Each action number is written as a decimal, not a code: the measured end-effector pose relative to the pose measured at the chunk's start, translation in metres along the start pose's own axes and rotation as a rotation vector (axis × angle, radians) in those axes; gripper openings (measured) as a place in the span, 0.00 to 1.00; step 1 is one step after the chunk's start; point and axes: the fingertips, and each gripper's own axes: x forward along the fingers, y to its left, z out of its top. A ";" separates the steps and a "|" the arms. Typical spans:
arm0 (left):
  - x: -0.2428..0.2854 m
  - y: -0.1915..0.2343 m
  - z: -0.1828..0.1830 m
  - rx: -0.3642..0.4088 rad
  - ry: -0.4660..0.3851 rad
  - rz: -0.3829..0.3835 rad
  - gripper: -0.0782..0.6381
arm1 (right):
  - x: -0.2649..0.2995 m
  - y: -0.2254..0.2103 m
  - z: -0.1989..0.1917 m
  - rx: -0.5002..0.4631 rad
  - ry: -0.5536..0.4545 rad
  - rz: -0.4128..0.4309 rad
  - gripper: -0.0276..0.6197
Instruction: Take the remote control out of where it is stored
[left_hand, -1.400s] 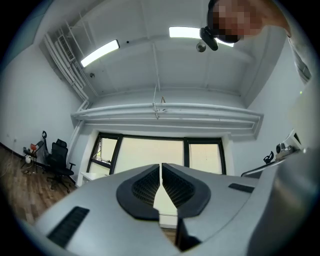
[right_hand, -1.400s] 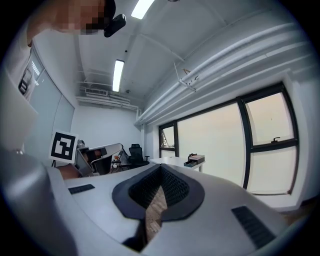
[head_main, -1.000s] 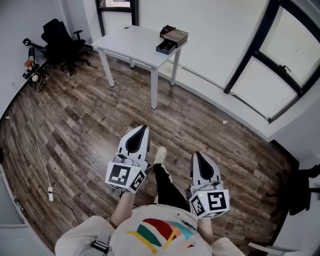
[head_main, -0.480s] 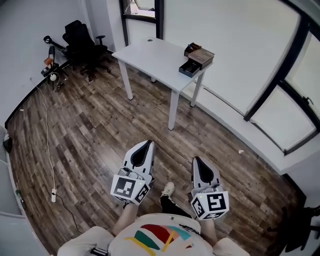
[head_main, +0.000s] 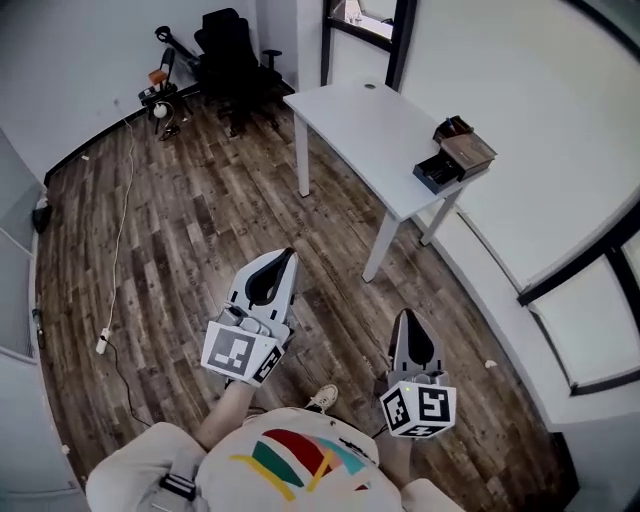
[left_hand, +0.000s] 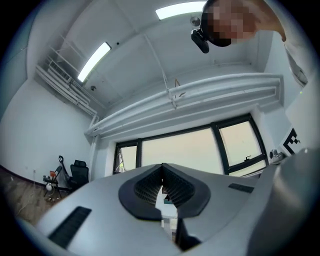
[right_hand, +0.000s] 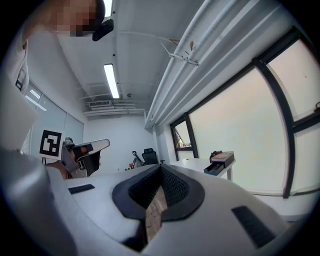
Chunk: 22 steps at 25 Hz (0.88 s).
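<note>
No remote control shows in any view. A small brown storage box (head_main: 457, 158) with a dark drawer pulled out stands on the far corner of a white table (head_main: 365, 130); the right gripper view shows this box (right_hand: 220, 162) too. My left gripper (head_main: 283, 258) hangs over the wooden floor, well short of the table, jaws shut and empty. In its own view the left gripper (left_hand: 161, 169) points up at the windows. My right gripper (head_main: 406, 317) is also shut with nothing in it, and from its own camera the right gripper (right_hand: 160, 169) faces the table.
A black office chair (head_main: 232, 45) and some gear stand in the far corner. A white cable with a power strip (head_main: 103, 342) lies on the floor at left. The person's shoe (head_main: 322, 398) is between the grippers. A white wall and dark window frame (head_main: 590, 260) run along the right.
The head view has swung, so the table and box now lie further right and lower. Both grippers stay shut and held low in front of the body.
</note>
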 end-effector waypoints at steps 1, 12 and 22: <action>0.008 0.003 0.001 0.008 -0.002 0.007 0.12 | 0.007 -0.005 0.005 -0.008 -0.013 0.000 0.05; 0.052 -0.010 -0.016 0.034 -0.040 -0.035 0.12 | 0.031 -0.056 -0.006 -0.024 0.025 -0.117 0.05; 0.119 0.022 -0.061 0.000 -0.023 -0.056 0.12 | 0.099 -0.070 -0.015 -0.078 0.060 -0.110 0.04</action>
